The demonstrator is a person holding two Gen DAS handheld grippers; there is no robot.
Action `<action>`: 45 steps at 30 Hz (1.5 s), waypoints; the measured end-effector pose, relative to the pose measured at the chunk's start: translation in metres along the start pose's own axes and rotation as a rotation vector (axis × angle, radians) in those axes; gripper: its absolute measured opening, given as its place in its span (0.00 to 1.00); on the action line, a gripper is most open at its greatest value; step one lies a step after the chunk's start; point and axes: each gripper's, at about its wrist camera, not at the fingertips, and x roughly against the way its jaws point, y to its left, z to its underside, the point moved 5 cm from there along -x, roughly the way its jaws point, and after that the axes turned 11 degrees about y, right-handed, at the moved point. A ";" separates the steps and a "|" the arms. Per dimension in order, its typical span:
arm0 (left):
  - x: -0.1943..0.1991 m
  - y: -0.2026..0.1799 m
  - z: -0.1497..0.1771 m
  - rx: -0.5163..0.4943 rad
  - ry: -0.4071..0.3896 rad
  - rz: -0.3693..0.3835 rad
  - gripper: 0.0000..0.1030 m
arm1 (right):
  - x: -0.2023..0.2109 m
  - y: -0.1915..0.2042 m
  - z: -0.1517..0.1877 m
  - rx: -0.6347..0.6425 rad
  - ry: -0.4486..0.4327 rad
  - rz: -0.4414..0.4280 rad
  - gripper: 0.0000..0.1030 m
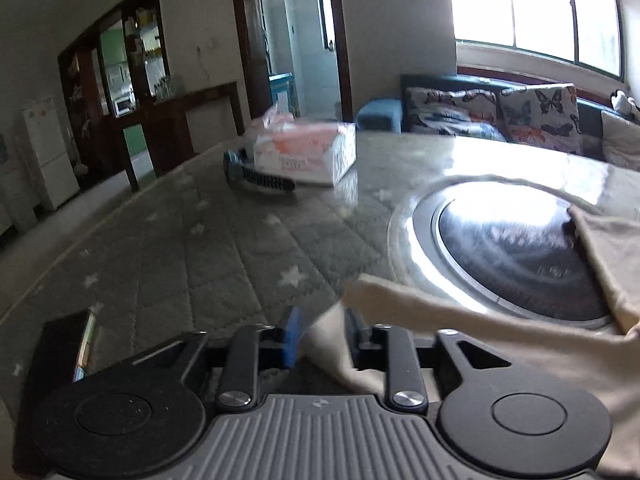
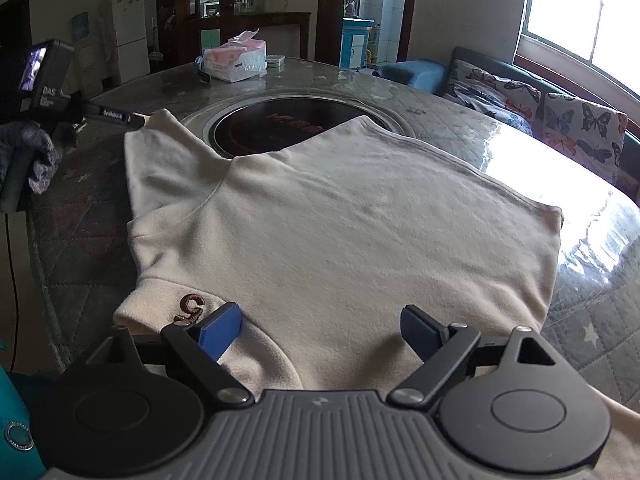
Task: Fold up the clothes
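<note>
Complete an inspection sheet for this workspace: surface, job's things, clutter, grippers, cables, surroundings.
Surface: round glass-topped table over grey star-print quilting, dark round inset hob at centre.
Job's things: cream fleece sweatshirt spread flat, partly over the hob.
Clutter: pink-and-white tissue box at far edge.
Grippers: left gripper shut on a sleeve; right gripper open above the near hem.
Cables: thin black cable hanging at the left.
Surroundings: butterfly-print sofa cushions, white fridge.

Sweater on table, over hotplate
</note>
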 end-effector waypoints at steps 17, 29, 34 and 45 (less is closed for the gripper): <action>0.027 -0.190 0.001 -0.213 0.081 0.563 0.36 | 0.006 0.000 0.001 -0.020 -0.025 0.002 0.86; 0.018 -0.180 0.000 -0.171 0.100 0.552 0.36 | 0.025 -0.011 0.008 -0.074 -0.062 0.016 0.86; 0.052 -0.197 0.024 -0.331 0.061 0.594 0.36 | 0.029 -0.016 0.018 -0.087 -0.040 0.050 0.86; 0.096 -0.223 0.092 -0.640 -0.032 0.607 0.37 | 0.044 -0.006 0.034 -0.054 -0.028 0.103 0.79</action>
